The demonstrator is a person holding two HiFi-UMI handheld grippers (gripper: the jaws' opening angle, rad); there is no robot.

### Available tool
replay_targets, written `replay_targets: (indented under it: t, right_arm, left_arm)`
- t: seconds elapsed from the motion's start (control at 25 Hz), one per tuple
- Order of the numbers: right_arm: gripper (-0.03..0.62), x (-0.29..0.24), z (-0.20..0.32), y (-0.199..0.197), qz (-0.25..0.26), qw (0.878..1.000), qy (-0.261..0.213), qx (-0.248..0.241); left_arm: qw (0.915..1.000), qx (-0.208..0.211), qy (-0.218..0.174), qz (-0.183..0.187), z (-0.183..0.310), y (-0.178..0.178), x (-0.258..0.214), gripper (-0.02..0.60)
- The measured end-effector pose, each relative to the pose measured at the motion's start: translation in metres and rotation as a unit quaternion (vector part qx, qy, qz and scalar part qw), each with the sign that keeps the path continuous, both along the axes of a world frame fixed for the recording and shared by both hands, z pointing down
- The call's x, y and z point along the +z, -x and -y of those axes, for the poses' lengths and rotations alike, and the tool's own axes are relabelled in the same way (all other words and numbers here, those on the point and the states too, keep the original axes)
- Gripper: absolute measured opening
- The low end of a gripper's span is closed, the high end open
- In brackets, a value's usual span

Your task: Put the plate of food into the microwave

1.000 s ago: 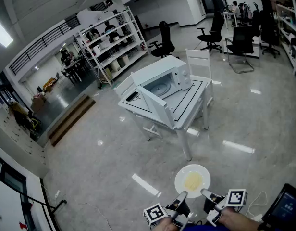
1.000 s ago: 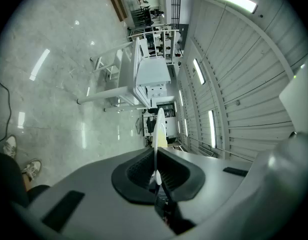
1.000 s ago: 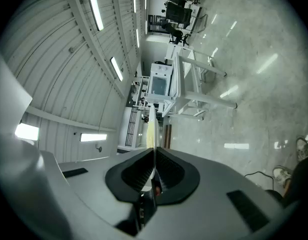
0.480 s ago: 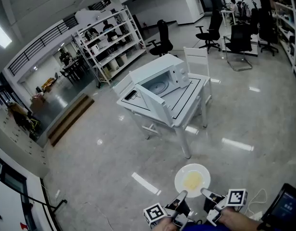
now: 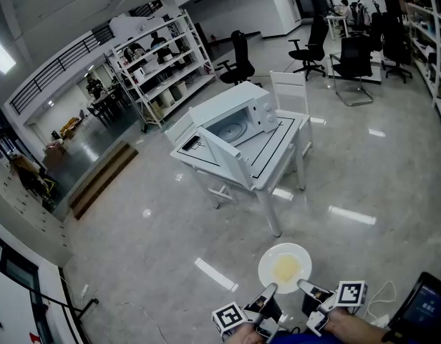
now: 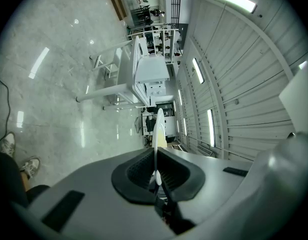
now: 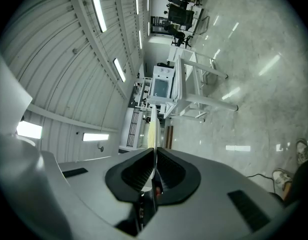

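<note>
The left hand-held gripper (image 5: 271, 289) and the right hand-held gripper (image 5: 303, 285) each pinch the near rim of the white plate of food (image 5: 285, 267). The plate is held level above the floor (image 5: 156, 249), well apart from the open microwave (image 5: 238, 117) on the far table (image 5: 278, 160).

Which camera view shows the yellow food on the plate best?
The head view: it looks down on the plate, so the food shows fully. Both gripper views see the plate edge-on, food barely visible.

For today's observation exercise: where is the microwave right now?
In the head view, the microwave stands on the white table at upper centre, far beyond the plate at the bottom edge.
</note>
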State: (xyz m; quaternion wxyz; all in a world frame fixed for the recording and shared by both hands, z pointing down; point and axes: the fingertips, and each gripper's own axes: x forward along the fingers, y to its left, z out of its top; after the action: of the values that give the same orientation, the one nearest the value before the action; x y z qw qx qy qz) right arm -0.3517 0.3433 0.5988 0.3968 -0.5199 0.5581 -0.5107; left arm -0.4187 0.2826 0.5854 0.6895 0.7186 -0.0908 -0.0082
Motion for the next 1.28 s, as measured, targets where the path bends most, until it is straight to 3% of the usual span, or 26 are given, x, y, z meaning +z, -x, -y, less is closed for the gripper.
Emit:
replay_targets:
  t: [0.4,0.52,0.6,0.68,0.76,1.0,1.2,1.28]
  right_arm:
    - [0.014,0.006,-0.008,-0.023,-0.003,1.0,0.015,0.002]
    - [0.014,-0.006,-0.008,-0.029,0.018,1.0,-0.021,0.001]
    - [0.014,-0.008,-0.012,-0.038,-0.006,1.0,-0.023,-0.007]
    - [0.014,0.007,-0.023,-0.053,-0.046,0.999,0.021,-0.012]
    - [0.014,0.01,-0.029,-0.062,-0.059,0.998,0.03,-0.014]
    - [0.014,-0.006,-0.026,-0.073,0.017,1.0,-0.021,-0.002]
    - [0.014,-0.014,-0.014,-0.097,0.003,0.998,-0.058,0.0]
    - [0.014,-0.004,-0.011,-0.107,0.015,0.999,-0.044,0.012]
  left_arm:
    - [0.9997,0.002,-0.019,0.014,-0.001,-0.017,0.009,0.015]
    - [0.9999,-0.003,-0.008,0.009,-0.009,-0.027,0.001,0.015]
    - [0.9999,-0.004,-0.01,0.006,-0.014,-0.036,0.0,0.015]
    - [1.0,-0.008,-0.004,0.003,-0.02,-0.045,0.001,0.015]
    - [0.9999,-0.012,0.001,-0.001,-0.024,-0.053,0.001,0.015]
    - [0.9999,-0.011,-0.008,0.001,-0.025,-0.074,0.001,0.015]
    - [1.0,-0.005,-0.004,-0.001,-0.016,-0.099,-0.001,0.015]
    - [1.0,0.003,-0.008,0.002,-0.01,-0.109,0.003,0.015]
